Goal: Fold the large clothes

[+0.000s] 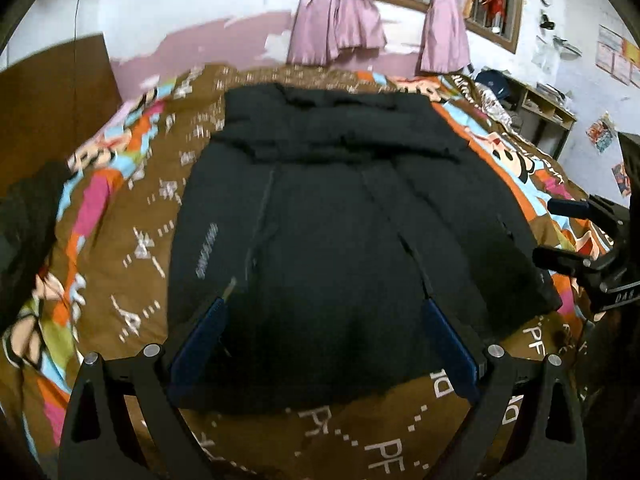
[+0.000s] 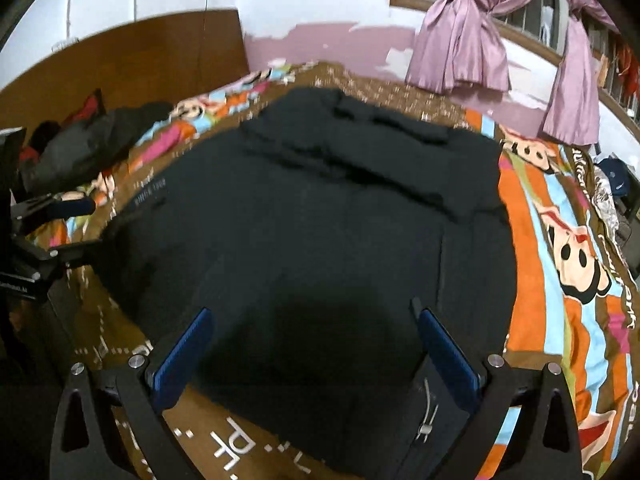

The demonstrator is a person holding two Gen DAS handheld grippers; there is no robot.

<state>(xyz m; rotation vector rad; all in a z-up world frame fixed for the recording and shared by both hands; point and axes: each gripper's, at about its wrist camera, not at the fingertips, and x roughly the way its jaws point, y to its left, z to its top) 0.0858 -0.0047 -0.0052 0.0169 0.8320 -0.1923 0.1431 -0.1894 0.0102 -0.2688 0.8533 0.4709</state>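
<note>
A large black padded jacket (image 1: 332, 216) lies flat on the bed, sleeves folded in, hood end at the far side. It fills the right wrist view (image 2: 312, 216) too. My left gripper (image 1: 324, 304) is open above the jacket's near hem, holding nothing. My right gripper (image 2: 312, 316) is open above the near hem on the jacket's right part, holding nothing. The right gripper shows at the right edge of the left wrist view (image 1: 568, 232); the left gripper shows at the left edge of the right wrist view (image 2: 68, 224).
The bed has a brown cartoon-print cover (image 1: 120, 240). A wooden headboard (image 2: 132, 60) stands on the left with dark clothes (image 2: 80, 144) piled by it. Pink curtains (image 1: 340, 16) hang on the far wall. A wooden shelf (image 1: 544, 108) stands at the right.
</note>
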